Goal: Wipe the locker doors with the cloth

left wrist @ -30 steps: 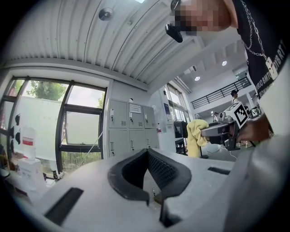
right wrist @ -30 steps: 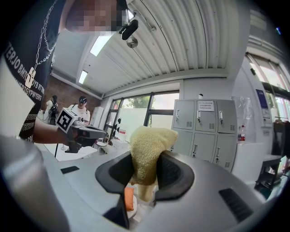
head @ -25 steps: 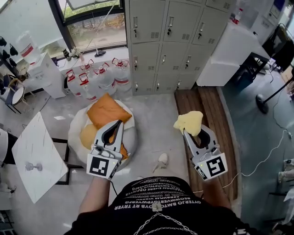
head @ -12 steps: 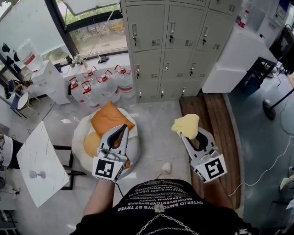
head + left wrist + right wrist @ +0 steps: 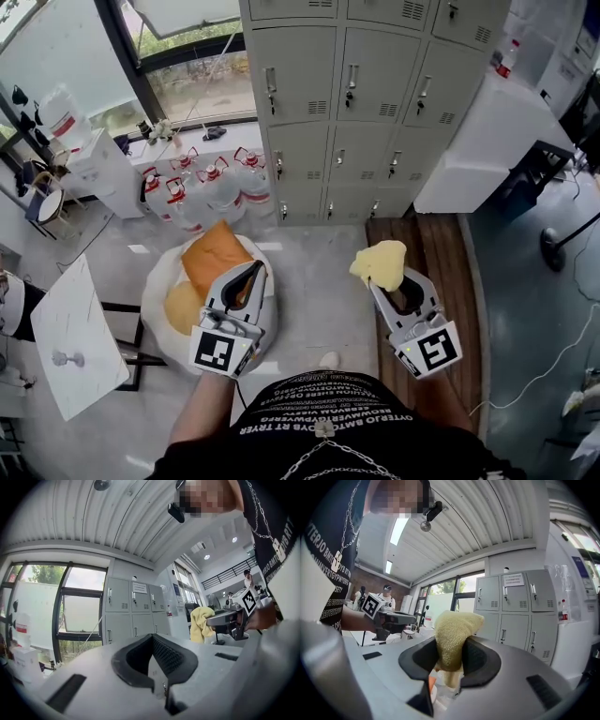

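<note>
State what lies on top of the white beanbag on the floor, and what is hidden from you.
An orange cushion and a yellow cushion lie on the white beanbag. The left gripper covers their near right parts.

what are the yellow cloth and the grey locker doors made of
The yellow cloth looks like soft terry or microfibre: matt, nubby weave, bunched in the right gripper. The grey locker doors are probably painted sheet metal: smooth satin finish, punched vent slots.
</note>
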Demonstrator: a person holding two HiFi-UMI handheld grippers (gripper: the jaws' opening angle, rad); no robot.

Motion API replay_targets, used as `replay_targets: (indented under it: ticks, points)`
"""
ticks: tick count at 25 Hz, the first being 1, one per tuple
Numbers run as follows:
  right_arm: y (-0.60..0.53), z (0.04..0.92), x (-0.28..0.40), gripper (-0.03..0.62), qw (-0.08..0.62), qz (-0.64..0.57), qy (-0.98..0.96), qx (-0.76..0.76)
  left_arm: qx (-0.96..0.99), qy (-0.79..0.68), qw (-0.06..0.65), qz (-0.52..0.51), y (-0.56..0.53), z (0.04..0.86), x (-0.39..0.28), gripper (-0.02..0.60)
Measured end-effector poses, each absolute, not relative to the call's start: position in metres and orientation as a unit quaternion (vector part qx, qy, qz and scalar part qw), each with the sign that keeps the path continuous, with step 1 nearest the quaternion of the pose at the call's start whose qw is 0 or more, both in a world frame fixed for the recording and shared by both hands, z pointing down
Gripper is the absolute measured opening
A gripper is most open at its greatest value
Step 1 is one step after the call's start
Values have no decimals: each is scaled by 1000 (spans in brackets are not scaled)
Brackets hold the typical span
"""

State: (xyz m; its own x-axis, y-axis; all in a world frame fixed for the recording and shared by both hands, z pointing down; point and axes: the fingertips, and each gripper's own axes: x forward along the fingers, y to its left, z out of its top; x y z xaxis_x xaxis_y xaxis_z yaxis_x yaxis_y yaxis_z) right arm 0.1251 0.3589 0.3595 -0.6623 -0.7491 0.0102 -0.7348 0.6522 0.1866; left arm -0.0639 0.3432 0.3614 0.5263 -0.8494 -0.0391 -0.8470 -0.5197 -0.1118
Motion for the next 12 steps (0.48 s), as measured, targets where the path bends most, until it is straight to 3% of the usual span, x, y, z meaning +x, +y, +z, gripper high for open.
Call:
replay_targets:
  ticks: [12]
  points:
    - [322, 354, 173, 117, 33, -97, -919, 382, -861, 505, 59, -2, 316, 355, -22, 5]
